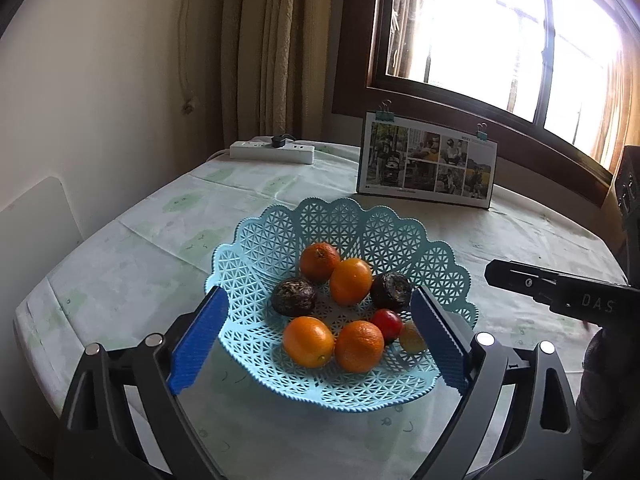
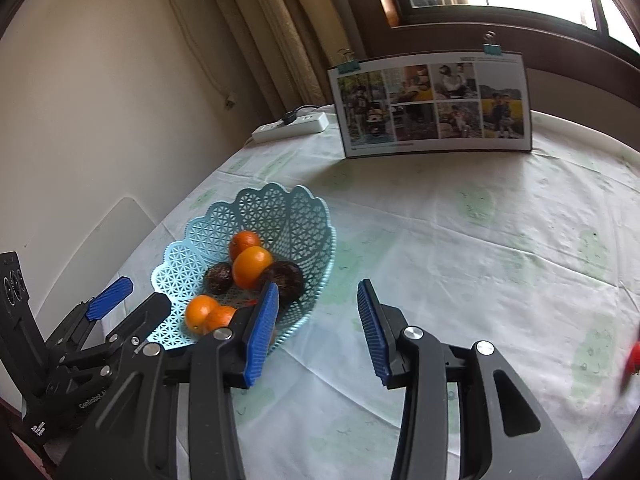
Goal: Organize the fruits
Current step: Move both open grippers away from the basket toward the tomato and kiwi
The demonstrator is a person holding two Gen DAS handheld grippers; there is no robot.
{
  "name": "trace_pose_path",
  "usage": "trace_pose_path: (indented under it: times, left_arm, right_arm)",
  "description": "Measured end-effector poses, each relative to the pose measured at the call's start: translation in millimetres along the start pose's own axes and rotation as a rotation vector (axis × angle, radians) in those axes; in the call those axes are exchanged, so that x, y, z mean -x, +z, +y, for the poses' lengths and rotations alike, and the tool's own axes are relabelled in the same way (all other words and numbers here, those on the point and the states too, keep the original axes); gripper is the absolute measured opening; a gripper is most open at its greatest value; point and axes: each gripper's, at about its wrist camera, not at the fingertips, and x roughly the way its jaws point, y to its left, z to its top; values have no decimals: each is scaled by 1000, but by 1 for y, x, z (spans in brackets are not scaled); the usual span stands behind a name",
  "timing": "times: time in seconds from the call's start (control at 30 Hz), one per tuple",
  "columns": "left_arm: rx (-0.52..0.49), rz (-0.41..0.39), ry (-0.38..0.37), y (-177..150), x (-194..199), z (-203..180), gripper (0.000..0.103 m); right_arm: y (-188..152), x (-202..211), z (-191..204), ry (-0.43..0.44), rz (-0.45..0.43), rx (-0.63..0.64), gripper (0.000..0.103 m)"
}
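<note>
A light blue lattice basket (image 1: 392, 236) sits on the table and holds several oranges (image 1: 351, 281), two dark wrinkled fruits (image 1: 294, 297), a small red fruit (image 1: 387, 323) and a small yellowish one (image 1: 412, 338). My left gripper (image 1: 319, 296) is open, its blue pads (image 1: 196, 344) flanking the basket's near half, with nothing held. In the right wrist view the basket (image 2: 276, 216) lies to the left. My right gripper (image 2: 318, 285) is open and empty just right of it, the left pad (image 2: 262, 336) overlapping the rim. Its black body (image 1: 560, 292) shows at the right of the left wrist view.
A photo board (image 2: 436, 106) with binder clips stands at the table's back. A white power strip (image 1: 272, 151) lies by the curtain. A pale chair back (image 2: 92, 248) is at the left edge. A blurred red thing (image 2: 632, 356) shows at the far right.
</note>
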Motion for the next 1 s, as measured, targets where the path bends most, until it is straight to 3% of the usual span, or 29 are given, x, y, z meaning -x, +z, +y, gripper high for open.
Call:
trace_pose_path:
  times: [0.9, 1.0]
  left_arm:
    - [-132, 21, -86, 7, -6, -78, 97]
    - [-154, 26, -99, 7, -8, -91, 97]
  right_arm:
    - [-19, 55, -109, -158, -69, -165, 49]
    - [-23, 65, -126, -184, -86, -190, 55]
